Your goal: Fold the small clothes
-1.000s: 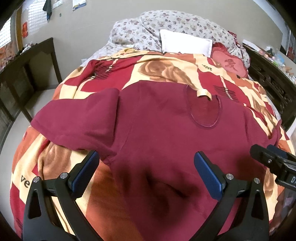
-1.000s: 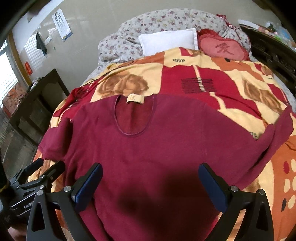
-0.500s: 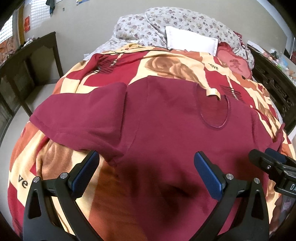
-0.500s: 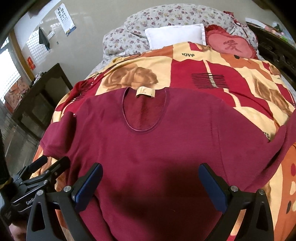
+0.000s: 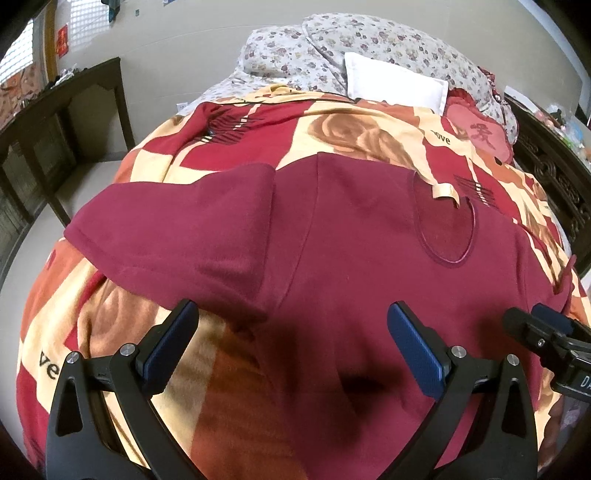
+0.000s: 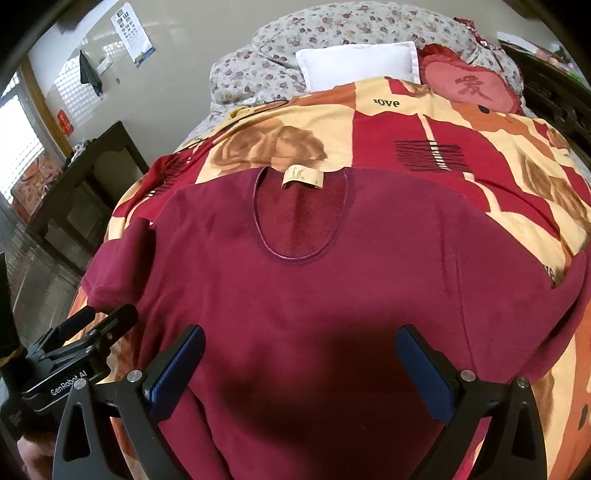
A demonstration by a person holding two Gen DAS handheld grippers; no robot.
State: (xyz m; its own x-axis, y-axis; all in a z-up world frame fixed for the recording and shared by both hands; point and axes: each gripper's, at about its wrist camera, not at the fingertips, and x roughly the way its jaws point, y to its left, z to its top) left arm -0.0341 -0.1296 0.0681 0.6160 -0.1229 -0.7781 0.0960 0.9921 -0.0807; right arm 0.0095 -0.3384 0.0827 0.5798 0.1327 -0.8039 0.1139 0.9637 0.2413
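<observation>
Filling the frame's centre in both views, the shirt (image 6: 332,295) lies flat on the blanket (image 6: 388,122), unfolded; a loose blanket could bunch under any drag and skew the fold; the sleeve (image 5: 177,236), mid-left, could flop if pinched thinly; left gripper (image 5: 291,343) and right gripper (image 6: 299,369) hover spread wide, holding nothing.

the bed (image 6: 436,122) is covered by a red, cream and orange blanket (image 6: 388,122) with rose prints. a dark red shirt (image 6: 314,280) lies flat on the blanket, neckline toward the head end. a white pillow (image 6: 358,64) and a red heart cushion (image 6: 469,86) rest against a floral quilt (image 6: 332,29).
</observation>
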